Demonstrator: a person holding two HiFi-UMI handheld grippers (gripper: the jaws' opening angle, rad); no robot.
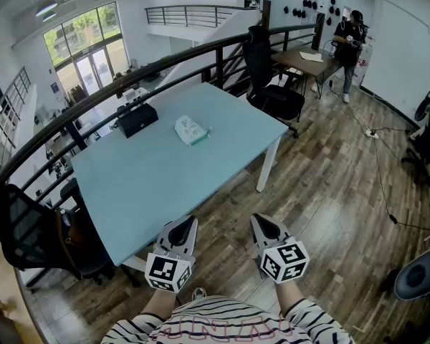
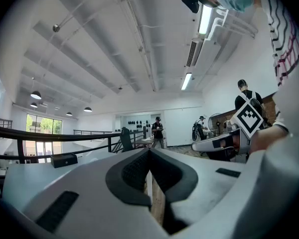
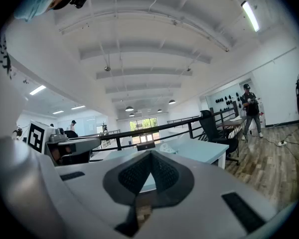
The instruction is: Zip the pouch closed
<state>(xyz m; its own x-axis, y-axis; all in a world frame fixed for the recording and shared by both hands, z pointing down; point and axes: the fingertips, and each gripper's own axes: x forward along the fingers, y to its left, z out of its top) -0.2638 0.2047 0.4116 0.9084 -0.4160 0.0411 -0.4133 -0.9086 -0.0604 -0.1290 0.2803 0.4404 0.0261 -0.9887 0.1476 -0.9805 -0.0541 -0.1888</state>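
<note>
The pouch (image 1: 192, 130), pale with a teal zip edge, lies flat on the far half of the light blue table (image 1: 158, 185); in the right gripper view the pouch (image 3: 170, 147) shows small, just past the jaw tips. My left gripper (image 1: 185, 225) and right gripper (image 1: 264, 223) hang side by side in front of my body, short of the table's near edge and well away from the pouch. Both are shut with nothing between the jaws. In its own view, the left gripper (image 2: 149, 151) has its jaws pressed together, and the right gripper (image 3: 150, 154) looks the same in its view.
A black box (image 1: 137, 118) sits on the table's far left, near the dark railing (image 1: 201, 56). Black office chairs stand at the left (image 1: 29, 242) and behind the table (image 1: 272, 92). A person (image 1: 350, 45) stands by a wooden desk (image 1: 304, 59). Cables (image 1: 376, 156) run over the wood floor.
</note>
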